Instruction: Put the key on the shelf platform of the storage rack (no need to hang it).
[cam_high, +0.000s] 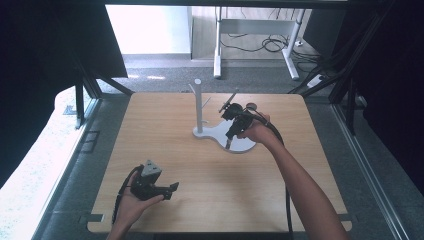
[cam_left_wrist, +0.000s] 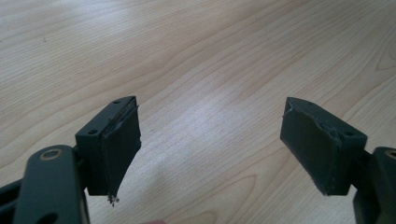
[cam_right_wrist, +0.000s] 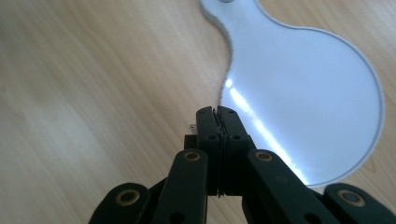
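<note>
A white stand has a flat pear-shaped base (cam_high: 240, 144) and an upright post (cam_high: 198, 105) with short side pegs. It sits on the wooden table (cam_high: 165, 150) at the middle right. My right gripper (cam_high: 228, 145) points down at the near left edge of that base, jaws pressed together with nothing between them. Its own view shows the shut right gripper (cam_right_wrist: 217, 114) just over the edge of the base (cam_right_wrist: 303, 93). My left gripper (cam_high: 173, 189) rests low near the front left of the table. The left gripper (cam_left_wrist: 210, 140) is open over bare wood.
Table edges run close to the left hand at the front. A white desk frame (cam_high: 255, 30) with cables stands on the floor beyond the table. Dark frame struts (cam_high: 85, 85) flank both sides.
</note>
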